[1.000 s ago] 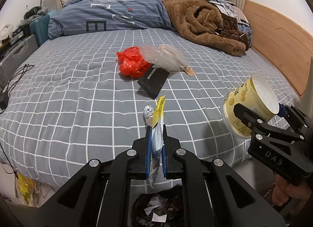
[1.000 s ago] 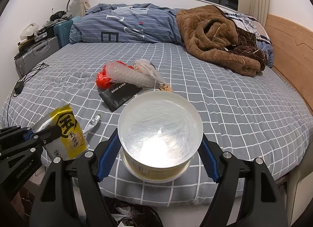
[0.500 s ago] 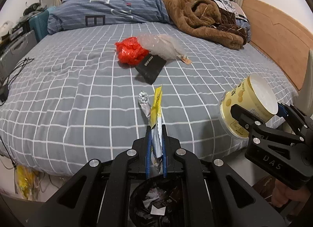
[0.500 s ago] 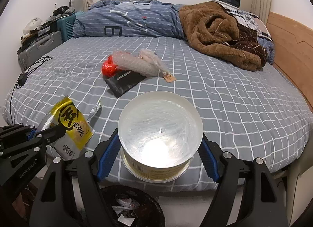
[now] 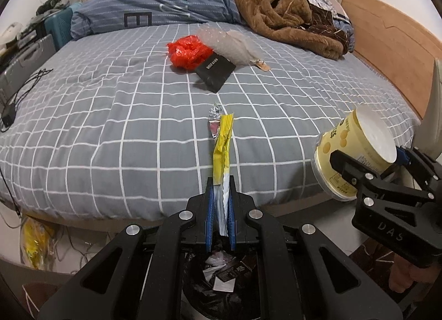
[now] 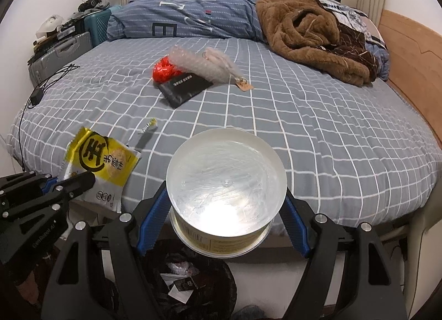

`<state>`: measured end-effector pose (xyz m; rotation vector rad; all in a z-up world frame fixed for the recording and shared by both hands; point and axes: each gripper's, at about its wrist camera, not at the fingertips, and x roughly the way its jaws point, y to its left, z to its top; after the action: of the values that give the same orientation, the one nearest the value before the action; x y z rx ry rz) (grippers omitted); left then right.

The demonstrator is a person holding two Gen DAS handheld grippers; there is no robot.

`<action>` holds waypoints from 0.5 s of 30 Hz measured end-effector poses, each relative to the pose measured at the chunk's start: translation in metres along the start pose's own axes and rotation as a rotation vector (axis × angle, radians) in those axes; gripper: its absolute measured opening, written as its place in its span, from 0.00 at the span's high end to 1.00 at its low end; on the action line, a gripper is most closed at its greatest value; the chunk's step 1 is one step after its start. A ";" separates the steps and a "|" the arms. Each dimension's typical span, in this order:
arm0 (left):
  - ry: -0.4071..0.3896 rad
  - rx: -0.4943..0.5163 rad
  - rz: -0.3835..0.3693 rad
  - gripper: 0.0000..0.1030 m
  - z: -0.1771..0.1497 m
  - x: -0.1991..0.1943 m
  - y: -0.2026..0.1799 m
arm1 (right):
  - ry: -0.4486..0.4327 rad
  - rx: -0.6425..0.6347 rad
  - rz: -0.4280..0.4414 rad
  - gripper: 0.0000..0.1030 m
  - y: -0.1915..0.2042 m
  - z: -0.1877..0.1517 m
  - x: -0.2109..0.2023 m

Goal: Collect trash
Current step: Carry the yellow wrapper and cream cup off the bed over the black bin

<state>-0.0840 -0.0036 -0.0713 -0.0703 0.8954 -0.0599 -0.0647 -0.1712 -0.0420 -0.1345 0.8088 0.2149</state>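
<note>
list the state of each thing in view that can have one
left tool: shut on the yellow snack wrapper
right tool: clamped on the instant noodle cup, which is empty and tilted
trash bin: open, part full, below both tools
red plastic bag: crumpled on the bed
bubble wrap: rolled, lying on bed

left cam: I look down along my left tool (image 5: 220, 204), at the foot of the bed (image 5: 110, 115), facing the headboard (image 5: 386, 52) | right cam: same heading, beside it, along my right tool (image 6: 225, 206) | overlap: bed, bin (image 5: 221, 278) below, each tool in the other's edge
</note>
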 end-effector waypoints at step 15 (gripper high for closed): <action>0.015 -0.038 -0.024 0.92 -0.044 -0.028 0.003 | 0.041 0.008 0.012 0.30 0.001 -0.035 -0.018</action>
<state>-0.1355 0.0001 -0.0768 -0.1156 0.9113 -0.0659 -0.1010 -0.1801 -0.0530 -0.1272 0.8513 0.2208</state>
